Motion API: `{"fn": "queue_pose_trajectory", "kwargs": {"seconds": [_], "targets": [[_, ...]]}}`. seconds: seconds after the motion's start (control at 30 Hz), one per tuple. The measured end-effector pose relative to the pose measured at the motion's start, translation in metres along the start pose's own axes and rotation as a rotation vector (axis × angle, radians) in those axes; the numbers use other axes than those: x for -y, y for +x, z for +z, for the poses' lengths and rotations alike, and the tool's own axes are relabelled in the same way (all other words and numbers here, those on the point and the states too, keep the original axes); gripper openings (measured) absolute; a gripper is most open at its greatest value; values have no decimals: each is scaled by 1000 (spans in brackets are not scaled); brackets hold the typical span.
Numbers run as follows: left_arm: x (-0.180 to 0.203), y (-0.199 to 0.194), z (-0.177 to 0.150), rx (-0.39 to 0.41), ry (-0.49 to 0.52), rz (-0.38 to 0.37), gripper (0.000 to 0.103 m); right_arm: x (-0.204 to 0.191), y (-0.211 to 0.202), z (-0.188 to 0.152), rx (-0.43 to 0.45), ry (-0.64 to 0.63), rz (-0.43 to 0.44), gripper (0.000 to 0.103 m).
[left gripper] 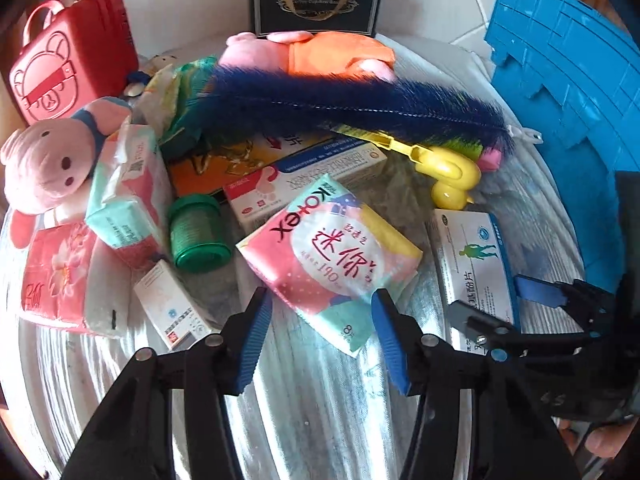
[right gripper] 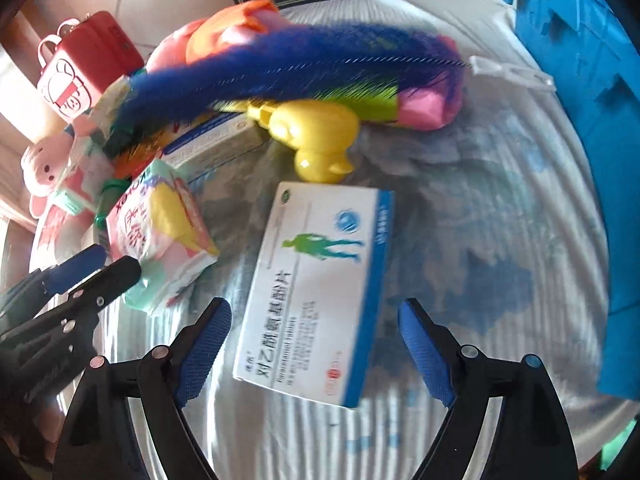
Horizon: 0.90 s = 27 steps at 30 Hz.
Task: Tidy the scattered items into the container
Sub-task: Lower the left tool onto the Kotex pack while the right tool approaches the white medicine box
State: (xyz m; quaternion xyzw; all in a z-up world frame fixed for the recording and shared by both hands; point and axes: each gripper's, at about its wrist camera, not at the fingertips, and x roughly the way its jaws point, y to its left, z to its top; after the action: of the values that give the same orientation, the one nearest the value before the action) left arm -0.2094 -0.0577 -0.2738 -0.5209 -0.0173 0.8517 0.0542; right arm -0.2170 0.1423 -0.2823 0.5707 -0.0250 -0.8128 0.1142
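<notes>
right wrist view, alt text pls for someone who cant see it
The right gripper hangs open over a white-and-blue medicine box lying on a striped cloth. Beyond it lie a yellow duck toy and a blue fluffy brush, with a blue crate at right.

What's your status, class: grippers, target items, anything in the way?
Both grippers open: left gripper over pink Kotex pack, right gripper straddling white medicine box. Neither gripped. Blue crate beyond; blue duster lies across the pile.
</notes>
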Motion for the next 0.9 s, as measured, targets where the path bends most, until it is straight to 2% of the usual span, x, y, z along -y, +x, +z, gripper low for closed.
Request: {"fn": "queue_pose_trajectory", "kwargs": {"seconds": [0.03, 0.1, 0.13, 0.2, 0.3, 0.37, 0.43, 0.5, 0.57, 0.6, 0.63, 0.67, 0.7, 0.73, 0.8, 0.9], "targets": [[0, -1, 4, -6, -7, -11, 52, -2, 8, 1, -4, -11, -20, 86], [-4, -11, 12, 0, -66, -67, 52, -7, 13, 0, -4, -59, -90, 76], [-5, -14, 18, 4, -101, -94, 55, -6, 12, -1, -8, -64, -105, 76], [-3, -10, 33, -18, -155, -95, 64, 3, 9, -3, -15, -27, -116, 76], [6, 18, 51, -93, -220, 6, 66, 15, 6, -4, -20, 19, -123, 77], [18, 30, 53, -88, -201, 126, 71, 16, 5, -4, -21, 20, -113, 78], [30, 32, 49, -88, -153, 178, 77, 16, 5, -3, -19, 18, -102, 82], [34, 29, 37, -80, -122, 194, 79, 19, 4, -4, -13, 14, -94, 83], [28, 24, 22, -81, -141, 164, 80, 21, 3, -3, -6, 7, -81, 83], [22, 25, 14, -114, -169, 139, 81, 22, 3, -3, -6, 3, -85, 83], [13, 32, 3, -177, -209, 114, 81, 23, 3, -2, -5, -3, -95, 78], [7, 36, -8, -205, -236, 93, 78, 23, 3, -1, -5, -15, -109, 73], [8, 32, -15, -154, -214, 98, 80, 22, 2, 0, -5, -30, -117, 74], [14, 29, -19, -105, -160, 138, 80, 22, 2, 1, -8, -41, -109, 74], [21, 36, -24, -111, -109, 153, 80, 21, 2, 2, -19, -62, -87, 74], [24, 40, -25, -96, -152, 141, 80, 18, 2, 6, -11, -69, -61, 79]]}}
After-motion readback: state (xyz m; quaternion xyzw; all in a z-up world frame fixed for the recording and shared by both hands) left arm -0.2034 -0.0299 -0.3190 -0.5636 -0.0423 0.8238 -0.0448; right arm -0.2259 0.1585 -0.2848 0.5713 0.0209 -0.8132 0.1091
